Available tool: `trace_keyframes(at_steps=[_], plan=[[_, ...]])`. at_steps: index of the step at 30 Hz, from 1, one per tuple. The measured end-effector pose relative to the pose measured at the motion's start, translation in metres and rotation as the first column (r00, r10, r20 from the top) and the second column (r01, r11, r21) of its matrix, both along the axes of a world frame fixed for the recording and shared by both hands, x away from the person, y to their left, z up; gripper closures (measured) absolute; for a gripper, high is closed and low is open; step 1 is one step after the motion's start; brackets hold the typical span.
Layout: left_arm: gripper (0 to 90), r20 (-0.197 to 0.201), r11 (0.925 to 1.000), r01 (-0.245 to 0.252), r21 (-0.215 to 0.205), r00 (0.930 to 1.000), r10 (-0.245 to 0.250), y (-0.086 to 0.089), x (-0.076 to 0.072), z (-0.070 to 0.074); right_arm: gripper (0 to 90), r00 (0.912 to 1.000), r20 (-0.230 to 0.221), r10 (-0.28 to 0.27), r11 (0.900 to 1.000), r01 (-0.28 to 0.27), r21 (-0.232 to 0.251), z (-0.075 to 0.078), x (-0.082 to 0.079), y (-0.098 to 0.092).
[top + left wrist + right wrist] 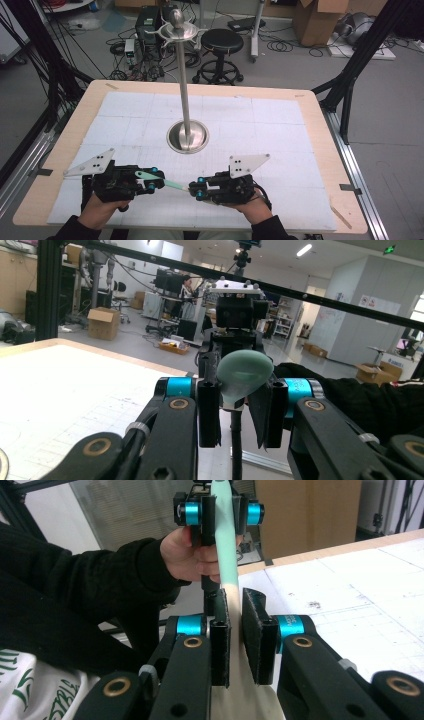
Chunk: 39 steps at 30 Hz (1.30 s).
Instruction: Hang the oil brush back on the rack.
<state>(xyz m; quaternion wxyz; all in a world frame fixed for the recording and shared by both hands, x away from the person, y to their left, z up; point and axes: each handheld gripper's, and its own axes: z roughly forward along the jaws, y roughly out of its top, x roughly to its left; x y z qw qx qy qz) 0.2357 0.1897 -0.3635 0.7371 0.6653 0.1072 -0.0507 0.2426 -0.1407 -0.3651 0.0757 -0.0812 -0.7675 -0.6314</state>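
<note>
Both grippers are clamped on one thing — a pale green spoon (167, 183) held level between them, above the near edge of the table (310, 107). The left gripper (156, 181) has its jaws closed on the bowl end; in the left gripper view the rounded green bowl (244, 374) sits pinched between the two black pads. The right gripper (195, 190) grips the handle end, where the green gives way to a cream or wooden-looking tip; in the right gripper view the shaft runs up from its jaws to the other gripper (220, 511), though whether both right pads press the handle evenly is hard to tell from that angle.

As for progress, the spoon is off the white gridded mat (130, 117) and shared by both hands — a handover or a re-grip looks to be in hand, with neither side yet let go. The metal stand (187, 135), with its round base and the hooked ring at its top, is well apart from the spoon and bears nothing, so any hanging is still to do.

No brand or label can be read on the spoon or grippers; the sign boards in the far background are too small to make out.
</note>
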Motion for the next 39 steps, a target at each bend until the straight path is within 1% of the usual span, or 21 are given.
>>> trace_keyframes(at_steps=[4, 6, 12, 13, 14, 15, 17, 18, 19, 20, 23, 24, 27, 28, 29, 30, 31, 32, 33, 34, 39], plan=[[75.6, 0.013, 1.0, 0.0, 0.008, 0.9999, 0.0, -0.002, -0.001, 0.003, 81.5, 0.9998, -0.008, 0.016, 1.0, -0.016, 0.001, -0.001, 0.001, 0.001], [75.8, 0.002, 0.9997, -0.002, 0.026, 1.0, 0.001, -0.002, -0.001, 0.007, 81.2, 0.9998, -0.005, 0.019, 1.0, -0.019, 0.001, -0.002, 0.001, 0.001], [76.0, 0.01, 0.999, -0.014, 0.042, 0.9999, 0.014, -0.004, -0.001, 0.013, 78.0, 0.9999, 0.004, 0.011, 1.0, -0.011, 0.007, -0.001, 0.001, 0.0], [76.0, 0.014, 0.9987, -0.019, 0.048, 0.9997, 0.018, -0.004, -0.001, 0.014, 71.7, 1.0, -0.001, 0.005, 1.0, -0.005, 0.013, -0.001, 0.0, 0.0], [76.1, 0.013, 0.9984, -0.024, 0.051, 0.9996, 0.023, -0.004, -0.001, 0.015, 59.5, 0.9996, -0.022, -0.02, 0.999, 0.02, 0.026, 0.0, 0.001, 0.0], [76.1, 0.014, 0.9978, -0.029, 0.059, 0.9995, 0.029, -0.004, 0.0, 0.016, 59.5, 0.9996, -0.022, -0.02, 0.999, 0.02, 0.026, 0.0, 0.001, 0.0], [76.1, 0.013, 0.9967, -0.041, 0.069, 0.9991, 0.04, -0.003, 0.0, 0.017, 51.4, 0.9985, -0.026, -0.047, 0.999, 0.048, 0.022, 0.0, 0.001, 0.0], [76.1, 0.012, 0.9961, -0.05, 0.073, 0.9987, 0.049, -0.002, 0.0, 0.017, 45.5, 0.9963, -0.007, -0.086, 0.996, 0.086, 0.005, 0.001, 0.0, 0.0], [76.1, 0.011, 0.996, -0.051, 0.074, 0.9987, 0.05, -0.002, -0.001, 0.018, 45.5, 0.9963, -0.007, -0.086, 0.996, 0.086, 0.005, 0.001, 0.0, 0.0], [76.1, 0.011, 0.995, -0.058, 0.081, 0.9983, 0.057, -0.001, -0.001, 0.018, 39.0, 0.9934, 0.007, -0.114, 0.993, 0.114, -0.002, 0.001, -0.001, 0.001], [76.0, -0.002, 0.9928, -0.066, 0.101, 0.9978, 0.066, -0.002, -0.001, 0.02, 35.6, 0.9909, 0.024, -0.133, 0.991, 0.133, -0.013, 0.001, -0.001, 0.002], [76.0, -0.005, 0.989, -0.079, 0.126, 0.9968, 0.08, -0.002, -0.002, 0.022, 33.2, 0.9887, 0.039, -0.145, 0.989, 0.146, -0.027, 0.002, -0.001, 0.005], [76.0, -0.006, 0.9846, -0.089, 0.15, 0.9958, 0.091, -0.002, -0.002, 0.024, 31.2, 0.9867, 0.053, -0.154, 0.987, 0.156, -0.04, 0.002, -0.002, 0.007], [76.0, -0.001, 0.979, -0.094, 0.181, 0.9954, 0.096, -0.003, -0.002, 0.027, 28.8, 0.9866, 0.062, -0.15, 0.987, 0.154, -0.051, 0.003, -0.003, 0.011], [75.9, -0.001, 0.979, -0.094, 0.181, 0.9954, 0.096, -0.003, -0.002, 0.027, 28.8, 0.9866, 0.062, -0.15, 0.987, 0.154, -0.051, 0.003, -0.003, 0.011], [75.9, 0.002, 0.9751, -0.095, 0.2, 0.9953, 0.097, -0.003, -0.003, 0.028, 27.7, 0.986, 0.07, -0.151, 0.986, 0.156, -0.063, 0.003, -0.004, 0.014], [75.9, 0.001, 0.9654, -0.098, 0.242, 0.9949, 0.101, -0.005, -0.003, 0.032, 27.4, 0.9855, 0.077, -0.151, 0.985, 0.157, -0.072, 0.003, -0.004, 0.016], [75.9, 0.001, 0.9654, -0.098, 0.242, 0.9949, 0.101, -0.005, -0.003, 0.032, 27.4, 0.9855, 0.077, -0.151, 0.985, 0.157, -0.072, 0.003, -0.004, 0.016], [75.9, 0.003, 0.9567, -0.099, 0.274, 0.9948, 0.102, -0.007, -0.003, 0.035, 26.9, 0.9854, 0.082, -0.149, 0.984, 0.156, -0.088, 0.003, -0.005, 0.02], [75.9, 0.003, 0.9567, -0.099, 0.274, 0.9948, 0.102, -0.007, -0.003, 0.035, 26.9, 0.9854, 0.082, -0.149, 0.984, 0.156, -0.088, 0.003, -0.005, 0.02], [75.9, 0.022, 0.9375, -0.095, 0.335, 0.9954, 0.093, -0.013, -0.002, 0.043, 26.7, 0.9854, 0.095, -0.141, 0.98, 0.153, -0.126, 0.003, -0.005, 0.031]])
